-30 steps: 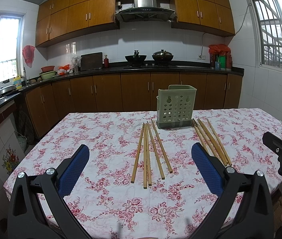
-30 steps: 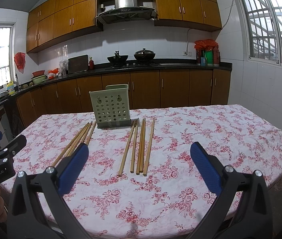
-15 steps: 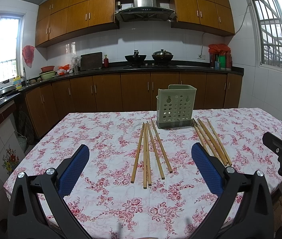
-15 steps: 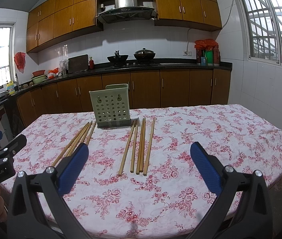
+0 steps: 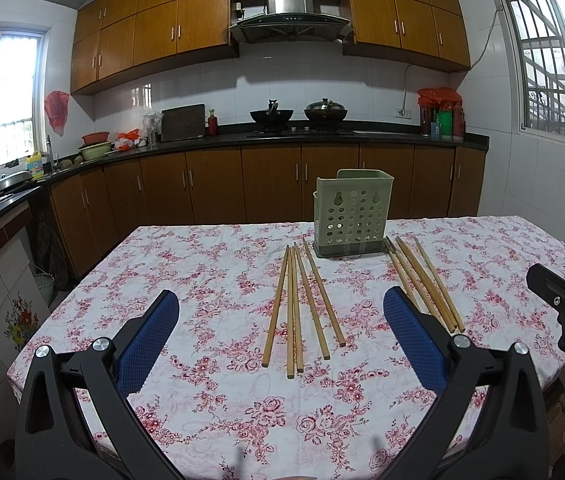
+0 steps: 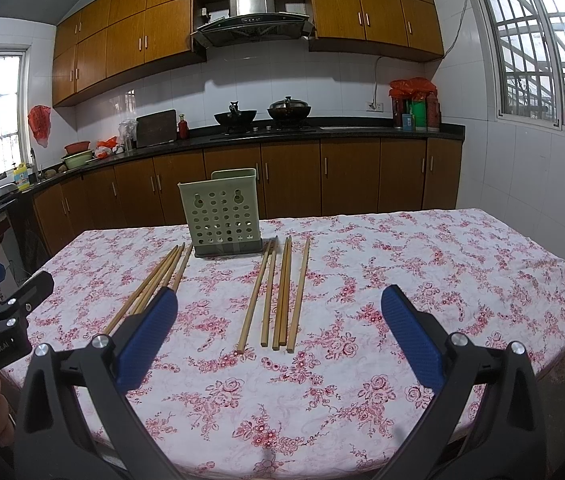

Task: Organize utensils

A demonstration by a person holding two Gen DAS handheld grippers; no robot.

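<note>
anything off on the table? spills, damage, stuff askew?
Nothing spilled or damaged. The green holder stands upright and looks empty from here. Two groups of chopsticks lie loose on the tablecloth, left group and right group, each slightly fanned. Both tools are open, holding nothing.

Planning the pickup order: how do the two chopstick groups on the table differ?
The left group has five sticks fanned apart; the right group lies tighter, its count unclear. Left group sits left of the green holder, right group to its right. Both lie flat on the floral cloth, untouched.
</note>
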